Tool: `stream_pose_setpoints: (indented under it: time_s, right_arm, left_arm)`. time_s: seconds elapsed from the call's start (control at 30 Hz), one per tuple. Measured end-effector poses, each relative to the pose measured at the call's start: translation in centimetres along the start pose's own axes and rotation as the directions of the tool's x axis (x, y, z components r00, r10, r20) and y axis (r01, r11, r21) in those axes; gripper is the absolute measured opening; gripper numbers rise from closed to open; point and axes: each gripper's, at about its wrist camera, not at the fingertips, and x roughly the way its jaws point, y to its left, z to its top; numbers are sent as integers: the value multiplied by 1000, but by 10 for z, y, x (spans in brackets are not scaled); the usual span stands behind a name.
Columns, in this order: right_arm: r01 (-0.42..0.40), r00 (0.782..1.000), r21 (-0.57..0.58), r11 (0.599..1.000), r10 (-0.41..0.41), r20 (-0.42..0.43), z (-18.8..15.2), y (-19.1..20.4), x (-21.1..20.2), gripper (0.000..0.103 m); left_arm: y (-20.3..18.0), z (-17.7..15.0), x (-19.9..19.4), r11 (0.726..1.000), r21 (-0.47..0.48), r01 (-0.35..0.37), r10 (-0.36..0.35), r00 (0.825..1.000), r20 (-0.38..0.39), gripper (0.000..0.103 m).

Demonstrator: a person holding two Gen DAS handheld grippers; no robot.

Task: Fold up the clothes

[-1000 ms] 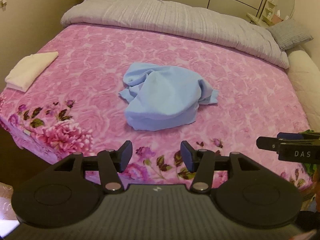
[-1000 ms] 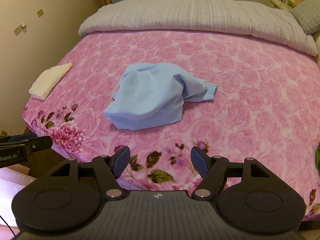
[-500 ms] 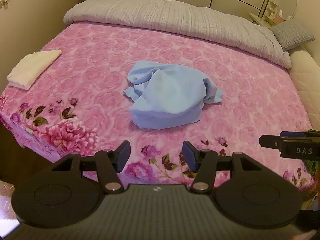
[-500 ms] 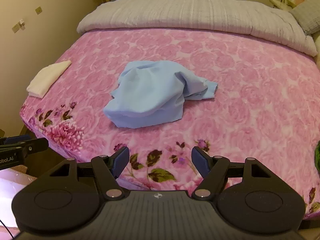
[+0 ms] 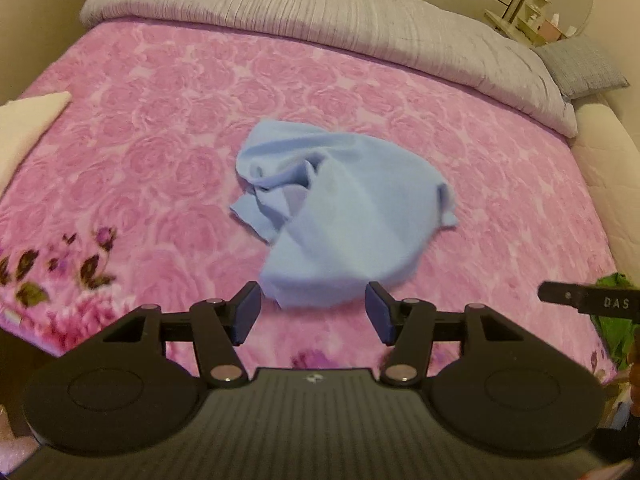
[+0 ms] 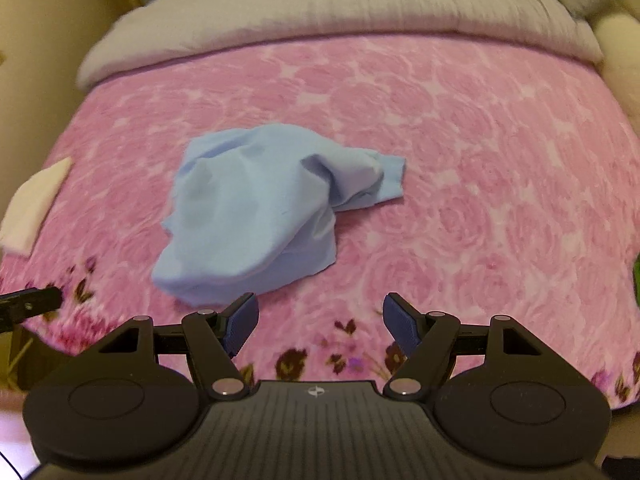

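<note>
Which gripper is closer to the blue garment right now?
Left, as far as the views tell. The left gripper is open, lined up on the blue garment's near edge. The right gripper is open, its nearer finger by the same edge, offset to one side.

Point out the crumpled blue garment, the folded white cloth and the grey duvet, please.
blue garment [image 5: 352, 216]: left wrist view, middle of the heap.
white cloth [image 6: 34, 204]: right wrist view, its top face.
grey duvet [image 5: 320, 12]: left wrist view, its middle.

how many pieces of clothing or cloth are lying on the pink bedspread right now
3: a crumpled light blue garment mid-bed, a folded cream cloth at the left edge, and a green item barely visible at the right edge.
</note>
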Motion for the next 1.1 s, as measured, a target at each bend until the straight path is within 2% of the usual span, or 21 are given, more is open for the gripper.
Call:
stream_pose_setpoints:
  time_s: [0.17,0.3,0.4,0.63,0.9,0.93,0.97,1.03,1.1]
  right_arm:
    - [52,998,73,996,-49,-48,19,17,50,72]
    - [94,994,81,992,-89,-71,27,38,89,70]
    - [105,992,93,990,-98,-80,31,45,117,67]
    - [152,985,167,974,-136,-104,31,32,172,67]
    - [184,979,177,967,-164,-121,29,0,195,67]
    - [187,978,174,967,-166,-127,29,-2,197,67]
    - [188,977,170,967,-167,-132,29,-4,198,67]
    - [186,977,156,970,-166,-134,28,-6,200,67]
    - [179,978,143,973,-160,-132,29,-5,200,67]
  left_arm:
    - [53,36,67,999,-21,39,-41,993,-108,43]
    - [85,51,118,998,-16,62,-64,984,-166,42]
    - [106,57,158,994,-69,89,-101,975,-196,42]
    - [130,63,236,970,-208,125,-160,973,-164,42]
    - [131,65,288,942,-319,101,-140,985,-103,41]
    - [130,65,290,937,-330,110,-147,985,-89,34]
    - [128,64,292,933,-338,127,-162,984,-78,22]
    - [127,62,292,924,-349,154,-187,980,-65,10]
    - [130,59,278,914,-362,183,-210,977,-35,7]
